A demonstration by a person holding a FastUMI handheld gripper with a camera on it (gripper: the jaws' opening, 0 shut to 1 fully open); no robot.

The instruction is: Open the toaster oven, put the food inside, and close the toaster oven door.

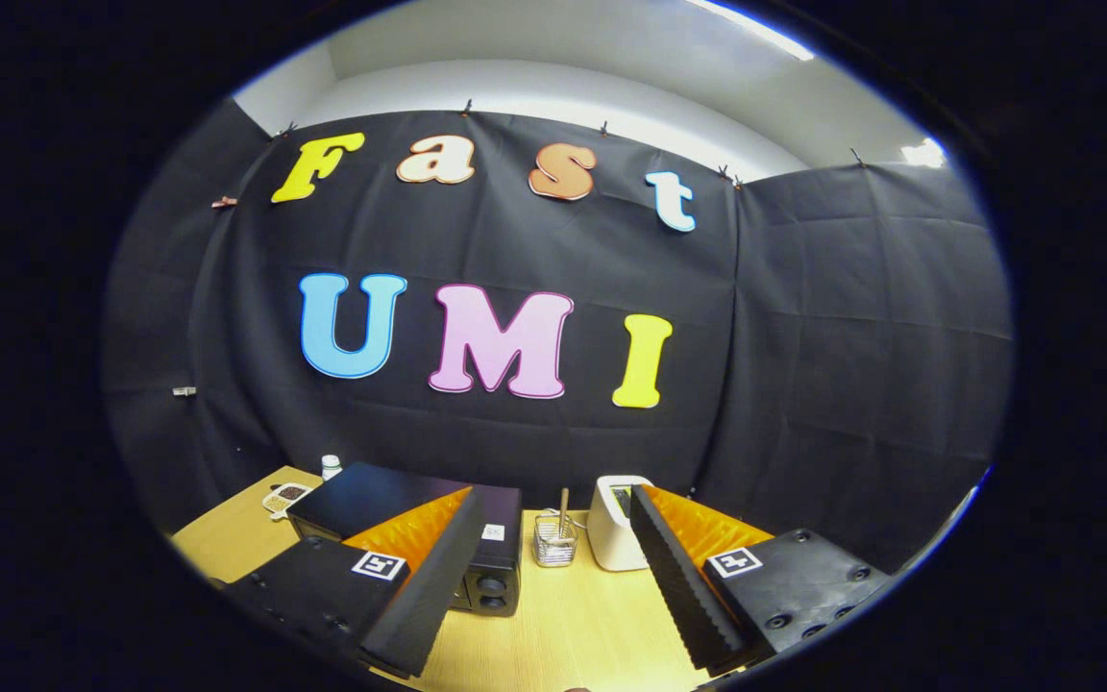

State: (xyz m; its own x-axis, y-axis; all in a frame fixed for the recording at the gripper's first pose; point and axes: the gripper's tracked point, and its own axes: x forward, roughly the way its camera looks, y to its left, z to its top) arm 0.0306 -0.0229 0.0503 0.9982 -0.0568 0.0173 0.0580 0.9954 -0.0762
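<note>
The gripper (553, 586) is raised above a wooden table (563, 625), its fingers spread wide with nothing between them; bare tabletop shows in the gap.

The oven (400, 505), a black box, sits on the table on the left, just beyond the left finger (429, 586), which covers part of its front. Its long axis runs left to right across the table. The front face points toward the near side and slightly right, and two round knobs (490, 593) show at its right end, one above the other. Whether the door is open or shut cannot be told, as the finger hides it.

Ahead of the gap, farther back, stands a small wire basket (553, 540) with a stick upright in it. Just right of it is a white appliance (614, 524), partly hidden by the right finger (678, 577).

At the far left of the table, behind the oven, lies a small dish (285, 498) holding something brownish, too small to identify. A small white bottle (331, 467) stands just beyond it, near the black cloth wall (803, 384).
</note>
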